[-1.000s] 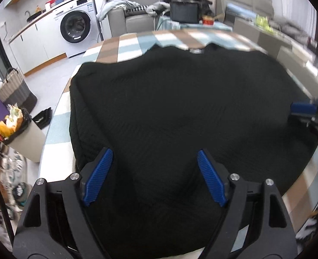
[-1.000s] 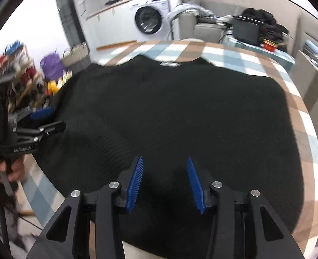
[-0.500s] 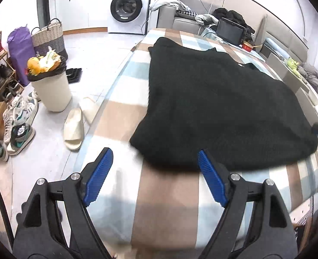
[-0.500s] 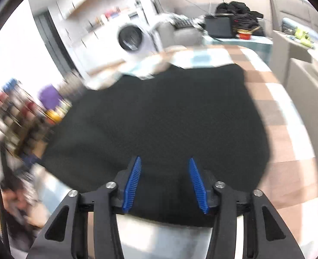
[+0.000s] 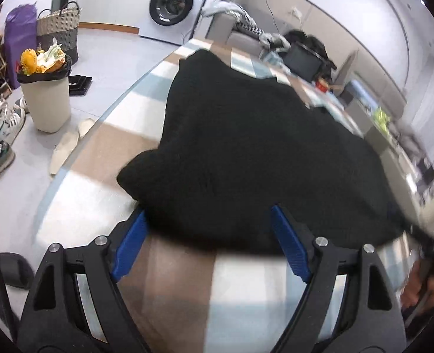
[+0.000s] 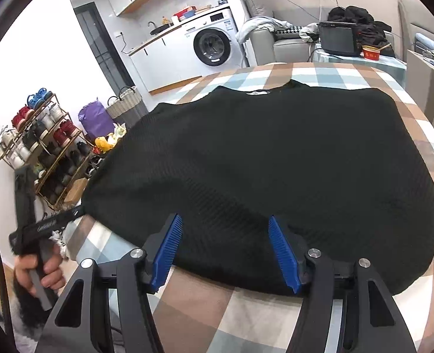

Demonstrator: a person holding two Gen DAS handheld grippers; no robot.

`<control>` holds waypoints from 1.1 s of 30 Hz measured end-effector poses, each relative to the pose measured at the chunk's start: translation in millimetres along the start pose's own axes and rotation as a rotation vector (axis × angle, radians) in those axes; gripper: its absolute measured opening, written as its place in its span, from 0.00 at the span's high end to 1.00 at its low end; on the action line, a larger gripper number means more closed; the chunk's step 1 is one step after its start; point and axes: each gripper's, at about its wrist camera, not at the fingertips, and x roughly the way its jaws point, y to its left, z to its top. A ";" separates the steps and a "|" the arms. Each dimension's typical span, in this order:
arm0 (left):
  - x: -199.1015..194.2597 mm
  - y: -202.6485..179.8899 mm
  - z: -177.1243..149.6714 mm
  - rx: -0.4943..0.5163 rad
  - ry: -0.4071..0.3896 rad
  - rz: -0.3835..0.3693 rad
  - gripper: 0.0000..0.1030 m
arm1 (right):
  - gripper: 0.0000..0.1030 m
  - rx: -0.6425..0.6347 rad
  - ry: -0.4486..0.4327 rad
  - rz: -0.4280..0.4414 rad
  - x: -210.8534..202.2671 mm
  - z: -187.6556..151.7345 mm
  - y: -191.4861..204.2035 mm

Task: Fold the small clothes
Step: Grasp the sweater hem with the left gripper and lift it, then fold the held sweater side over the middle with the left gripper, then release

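Note:
A black knit sweater (image 5: pixel 261 153) lies spread flat on the checked tablecloth (image 5: pixel 105 153), collar at the far end. My left gripper (image 5: pixel 211 235) hovers at the sweater's near left corner. Its jaws are closing a little, the hem lies between them and the pads do not press on it. In the right wrist view the sweater (image 6: pixel 275 161) fills the table. My right gripper (image 6: pixel 225 244) stands over the near hem, its jaws opening with the cloth edge between them, untouched. The left gripper (image 6: pixel 69 216) shows at the sweater's left edge, held by a hand (image 6: pixel 37 270).
Left of the table stand a full waste bin (image 5: pixel 46 103), slippers (image 5: pixel 66 147) and a shoe rack (image 6: pixel 40 147). A washing machine (image 6: pixel 212 44) and a sofa with a monitor (image 6: pixel 337 38) are beyond the far end. The tablecloth (image 6: pixel 217 309) shows bare near me.
My left gripper swung from above the sweater's middle out to its near left corner. My right gripper drew back to the near hem and its jaws widened.

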 end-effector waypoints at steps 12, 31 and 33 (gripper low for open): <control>21.8 0.5 27.7 0.045 -0.011 0.047 0.87 | 0.37 0.047 0.004 -0.030 -8.6 -0.6 -30.7; -6.4 12.1 24.8 0.046 -0.047 0.055 0.87 | 0.37 0.023 0.037 -0.054 -1.5 1.0 -21.2; -4.4 11.7 20.3 0.054 -0.043 0.071 0.87 | 0.37 0.012 0.041 -0.047 -0.2 1.2 -18.5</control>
